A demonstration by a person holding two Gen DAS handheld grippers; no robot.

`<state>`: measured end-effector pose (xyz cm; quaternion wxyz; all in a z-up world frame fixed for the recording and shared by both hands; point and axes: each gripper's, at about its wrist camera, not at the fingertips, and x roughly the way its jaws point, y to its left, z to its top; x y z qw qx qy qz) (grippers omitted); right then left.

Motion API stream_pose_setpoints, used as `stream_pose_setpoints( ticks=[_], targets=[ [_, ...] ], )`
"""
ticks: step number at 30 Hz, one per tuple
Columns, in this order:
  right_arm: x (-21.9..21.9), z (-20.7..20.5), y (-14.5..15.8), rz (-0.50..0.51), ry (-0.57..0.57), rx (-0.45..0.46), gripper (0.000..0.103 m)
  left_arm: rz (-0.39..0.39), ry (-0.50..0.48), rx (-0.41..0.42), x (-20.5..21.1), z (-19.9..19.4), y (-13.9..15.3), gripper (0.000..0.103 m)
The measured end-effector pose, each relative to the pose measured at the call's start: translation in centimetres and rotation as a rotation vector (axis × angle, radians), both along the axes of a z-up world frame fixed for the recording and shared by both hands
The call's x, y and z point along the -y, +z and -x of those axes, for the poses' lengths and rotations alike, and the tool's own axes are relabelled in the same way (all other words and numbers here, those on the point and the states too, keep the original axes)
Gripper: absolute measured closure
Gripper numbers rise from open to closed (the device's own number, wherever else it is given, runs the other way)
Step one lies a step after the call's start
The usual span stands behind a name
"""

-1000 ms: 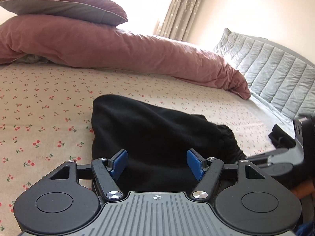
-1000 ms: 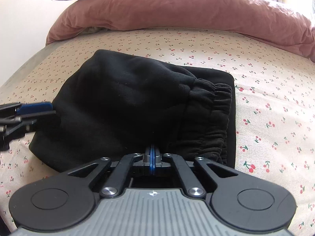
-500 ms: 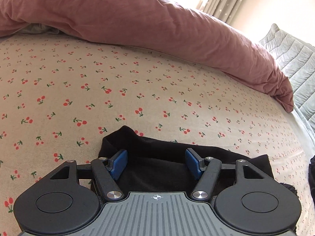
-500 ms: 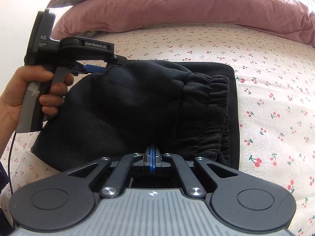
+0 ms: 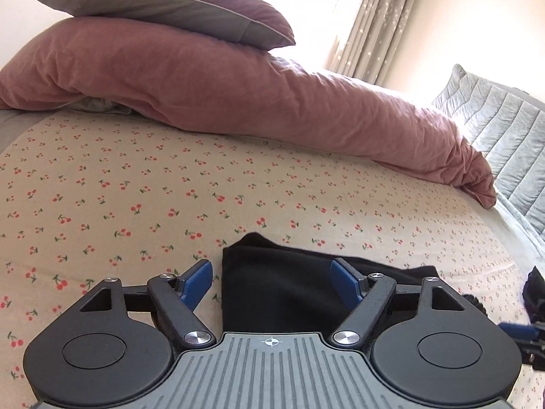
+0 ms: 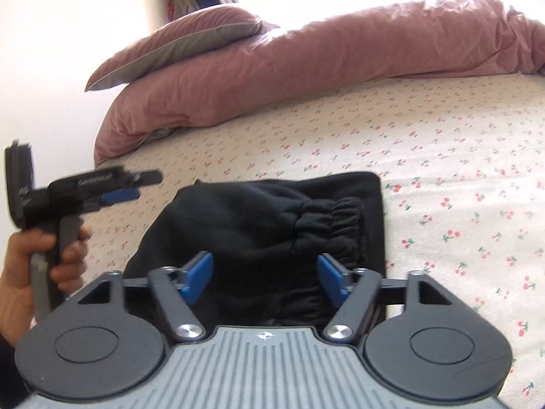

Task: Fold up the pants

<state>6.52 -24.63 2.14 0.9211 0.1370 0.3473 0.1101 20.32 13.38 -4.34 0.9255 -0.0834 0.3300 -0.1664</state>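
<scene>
Pants (image 6: 259, 228), black and already folded into a thick bundle, lie on the bed sheet (image 5: 136, 184), which has a pattern of small red cherries. In the right wrist view the gathered waistband (image 6: 327, 225) is on the right side of the bundle, on top of a flat black layer. The right gripper (image 6: 265, 274) is over the near edge of the pants; its jaws are opening, the blue pads stand wide apart, and the cloth lies under them without being pressed. The left gripper (image 5: 272, 281) is at the left corner of the bundle; its jaws are opening too, and its pads do not press the fabric. In the right wrist view this left gripper looks blurred, with a hand (image 6: 24, 262) around its handle, just beside the left side of the pants. Behind the pants, a pink duvet (image 5: 238, 95) lies across the bed with a pillow (image 5: 163, 13) on top of it.
</scene>
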Motion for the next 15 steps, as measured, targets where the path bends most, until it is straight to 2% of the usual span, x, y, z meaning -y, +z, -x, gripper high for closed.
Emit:
stream_pose_setpoints(
  ticks=[1, 3, 5, 7, 8, 9, 11, 15],
  targets=[
    [0.3, -0.4, -0.3, 0.023, -0.02, -0.01, 0.005, -0.007, 0.015, -0.02, -0.1, 0.4, -0.2, 0.025],
    [0.9, -2.2, -2.0, 0.065, -0.014, -0.108, 0.005, -0.002, 0.034, -0.076, -0.3, 0.8, -0.8, 0.024],
    [2.3, -3.8, -4.1, 0.085, -0.032, -0.206, 0.005, 0.039, 0.044, -0.144, -0.8, 1.3, -1.9, 0.024],
    [4.9, -4.8, -6.0, -0.103, -0.024, -0.269, 0.005, 0.072, 0.043, -0.19, -1.0, 1.9, -3.0, 0.024],
    [5.8, -5.0, -6.4, -0.171, -0.029, -0.279, 0.005, 0.079, 0.036, -0.206, -1.0, 2.1, -3.4, 0.024],
    [5.9, -5.0, -6.5, -0.198, -0.024, -0.273, 0.005, 0.097, 0.024, -0.224, -1.0, 2.2, -3.8, 0.023],
    [6.2, -5.1, -6.8, -0.236, -0.025, -0.26, 0.005, 0.176, -0.011, -0.264, -1.3, 1.9, -4.5, 0.024],
    [4.9, -5.2, -6.7, -0.235, -0.021, -0.232, 0.005, 0.226, 0.018, -0.296, -2.4, 0.9, -5.5, 0.024]
  ],
)
